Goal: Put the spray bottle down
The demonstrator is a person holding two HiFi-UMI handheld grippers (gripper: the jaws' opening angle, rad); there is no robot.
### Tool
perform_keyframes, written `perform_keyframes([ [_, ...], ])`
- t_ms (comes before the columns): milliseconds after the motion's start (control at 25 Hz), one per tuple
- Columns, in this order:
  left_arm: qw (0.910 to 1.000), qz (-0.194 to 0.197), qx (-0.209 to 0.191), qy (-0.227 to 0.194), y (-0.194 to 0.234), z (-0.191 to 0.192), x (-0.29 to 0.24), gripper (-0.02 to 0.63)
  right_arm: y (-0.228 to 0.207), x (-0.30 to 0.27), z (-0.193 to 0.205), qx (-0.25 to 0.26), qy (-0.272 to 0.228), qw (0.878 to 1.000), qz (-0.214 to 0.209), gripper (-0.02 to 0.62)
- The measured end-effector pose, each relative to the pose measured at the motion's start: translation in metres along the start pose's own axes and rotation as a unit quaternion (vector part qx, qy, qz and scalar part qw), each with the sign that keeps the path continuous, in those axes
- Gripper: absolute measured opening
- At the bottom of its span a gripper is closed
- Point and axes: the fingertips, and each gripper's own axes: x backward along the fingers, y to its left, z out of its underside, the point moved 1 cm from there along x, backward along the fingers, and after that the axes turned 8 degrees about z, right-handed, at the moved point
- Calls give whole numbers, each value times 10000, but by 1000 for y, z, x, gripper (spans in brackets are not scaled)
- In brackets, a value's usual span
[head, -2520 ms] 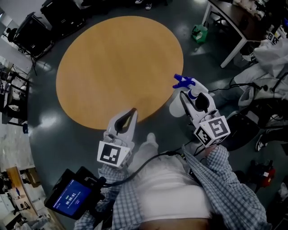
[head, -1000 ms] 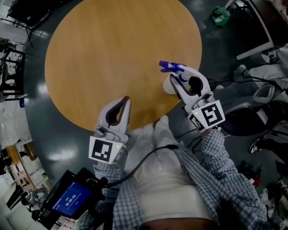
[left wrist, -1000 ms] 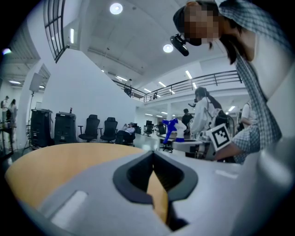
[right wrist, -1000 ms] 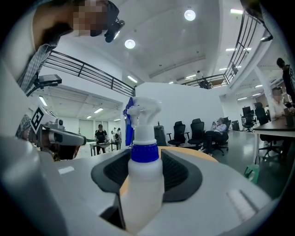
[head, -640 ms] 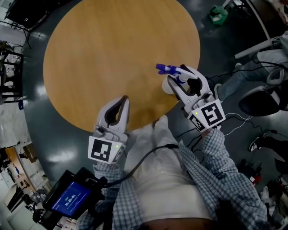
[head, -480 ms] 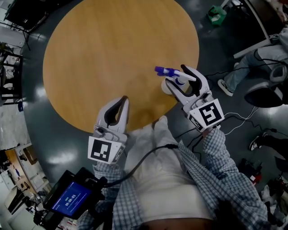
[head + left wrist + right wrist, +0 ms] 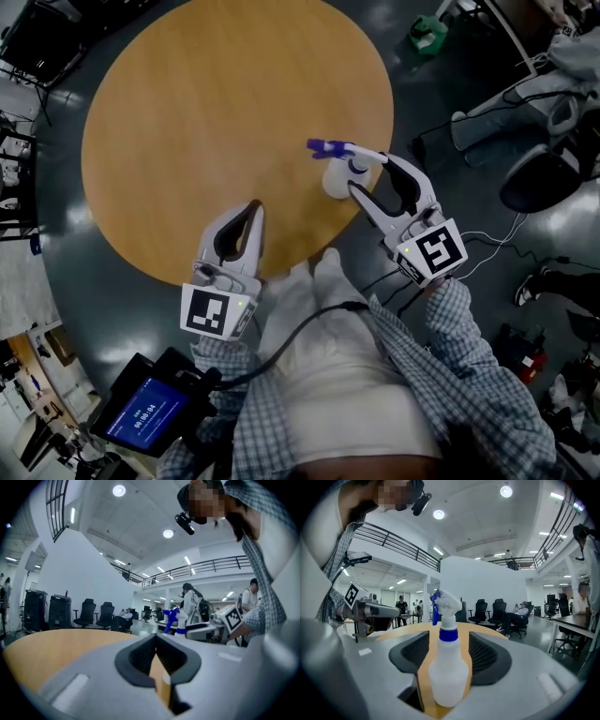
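Observation:
A white spray bottle (image 7: 336,180) with a blue trigger head stands upright on the round wooden table (image 7: 206,103), close to its right edge. My right gripper (image 7: 367,172) is open. Its fingertips flank the bottle's near side, and in the right gripper view the bottle (image 7: 449,667) stands between the dark pads with a gap on each side. My left gripper (image 7: 254,205) is shut with nothing in it, its tips over the table's near edge. The left gripper view shows its jaws (image 7: 156,637) meeting, with the bottle (image 7: 178,619) far off to the right.
A handheld screen unit (image 7: 145,412) hangs at the lower left. A green object (image 7: 427,34) lies on the dark floor beyond the table. An office chair (image 7: 544,178), a seated person's legs and loose cables are at the right.
My right gripper's jaws have spread off the bottle and drawn back a little. The bottle now stands free on the table. My left gripper has stayed put.

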Motion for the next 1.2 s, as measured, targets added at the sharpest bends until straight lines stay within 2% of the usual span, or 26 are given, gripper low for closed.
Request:
perform_keyframes([
  [200, 9999, 135, -36, -48, -12, -1, -8, 0, 2, 24, 2, -134, 15, 9999, 99, 188],
  [360, 9998, 184, -45, -30, -10, 1, -10, 0, 18, 22, -2, -207, -71, 9998, 41, 96],
  [440, 9998, 220, -5, -16, -11, 4, -9, 0, 24, 22, -4, -323, -120, 9994, 43, 18],
  [480, 9997, 236, 11, -5, -12, 6, -10, 0, 27, 21, -3, -379, -142, 9992, 34, 3],
  [1200, 9994, 326, 49, 65, -23, 5, -10, 0, 47, 22, -14, -271, -99, 9988, -387, 3],
])
